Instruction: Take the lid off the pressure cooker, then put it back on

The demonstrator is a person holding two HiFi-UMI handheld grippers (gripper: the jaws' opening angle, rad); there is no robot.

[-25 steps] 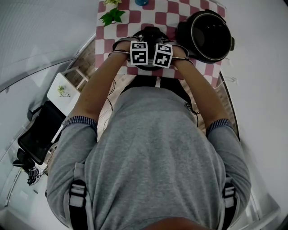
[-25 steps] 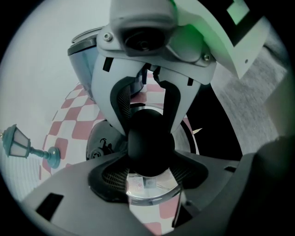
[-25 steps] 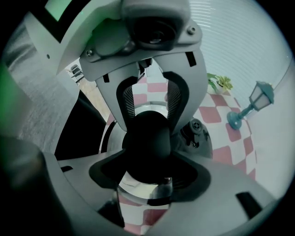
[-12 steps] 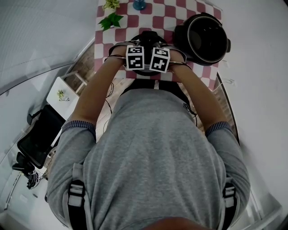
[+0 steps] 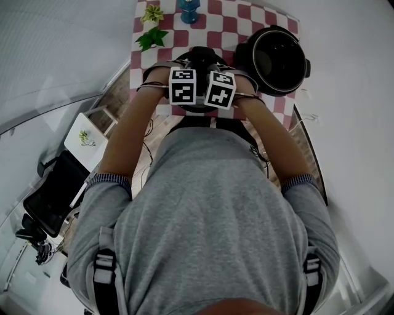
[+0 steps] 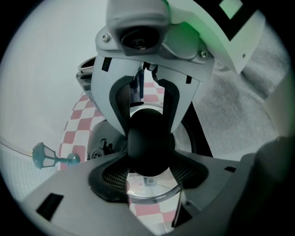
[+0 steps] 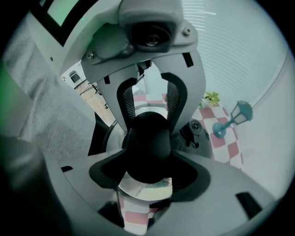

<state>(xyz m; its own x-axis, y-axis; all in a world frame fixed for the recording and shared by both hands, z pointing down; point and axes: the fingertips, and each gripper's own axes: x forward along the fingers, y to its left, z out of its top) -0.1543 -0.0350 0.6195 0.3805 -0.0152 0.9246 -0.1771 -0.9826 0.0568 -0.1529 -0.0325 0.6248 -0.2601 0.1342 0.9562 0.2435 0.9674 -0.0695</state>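
Observation:
The pressure cooker's dark lid (image 5: 198,59) hangs above the checkered table (image 5: 246,18), left of the open cooker pot (image 5: 277,52). Both grippers face each other over its black knob (image 6: 150,143) (image 7: 148,145). My left gripper (image 6: 150,173) is shut on that knob, its dark pads pressing either side. From the opposite side my right gripper (image 7: 147,173) is shut on the same knob. In the head view only the two marker cubes show, left (image 5: 183,86) and right (image 5: 220,90); the jaws are hidden under them. The lid's shiny rim (image 6: 147,189) shows below the knob.
A blue toy lamp (image 5: 188,9) (image 7: 235,117) and a small green plant (image 5: 152,38) stand at the table's far left. The pot sits near the table's right edge. A white stool (image 5: 86,132) and a dark chair (image 5: 52,191) stand on the floor to the left.
Both grippers have risen together with the lid in them, so the cubes look larger and nearer. The pot has not moved.

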